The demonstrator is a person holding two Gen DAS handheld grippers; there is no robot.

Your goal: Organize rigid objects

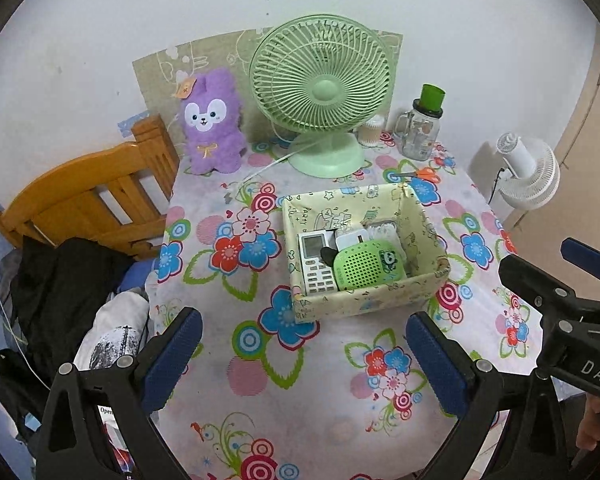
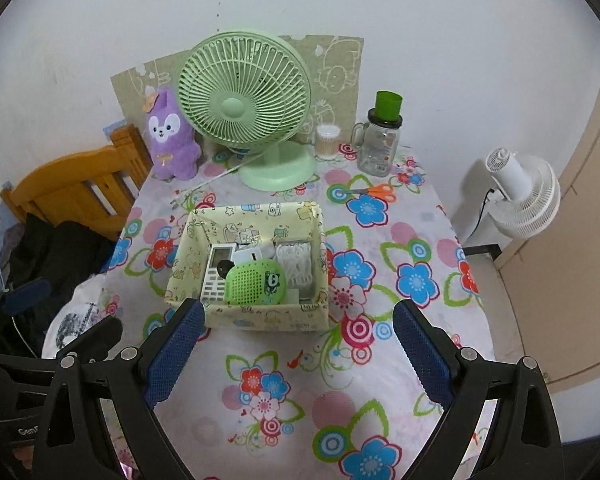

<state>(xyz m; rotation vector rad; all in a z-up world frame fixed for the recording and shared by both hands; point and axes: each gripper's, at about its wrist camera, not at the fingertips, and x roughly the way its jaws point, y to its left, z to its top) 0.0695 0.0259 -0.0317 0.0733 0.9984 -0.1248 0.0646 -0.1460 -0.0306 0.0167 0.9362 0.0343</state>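
Observation:
A pale yellow patterned fabric box point(image 1: 360, 302) point(image 2: 260, 317) stands mid-table on the flowered cloth. Inside lie a white calculator point(image 1: 315, 264) point(image 2: 217, 276), a green perforated speaker point(image 1: 368, 265) point(image 2: 256, 282), a small white charger point(image 2: 250, 257) and a bag of white cord point(image 2: 296, 264). Orange-handled scissors point(image 1: 424, 175) point(image 2: 374, 191) lie on the cloth behind the box. My left gripper point(image 1: 304, 356) is open and empty, hovering in front of the box. My right gripper point(image 2: 296, 354) is also open and empty, just before the box's near wall; it also shows at the right edge of the left wrist view.
At the back stand a green desk fan point(image 1: 320, 96) point(image 2: 246, 104), a purple plush toy point(image 1: 212, 124) point(image 2: 172, 136), a cotton-swab jar point(image 2: 327, 142) and a glass mug with a green cup on top point(image 1: 422, 128) point(image 2: 380, 140). A wooden chair point(image 1: 88, 200) is left, a white fan point(image 2: 520, 196) right.

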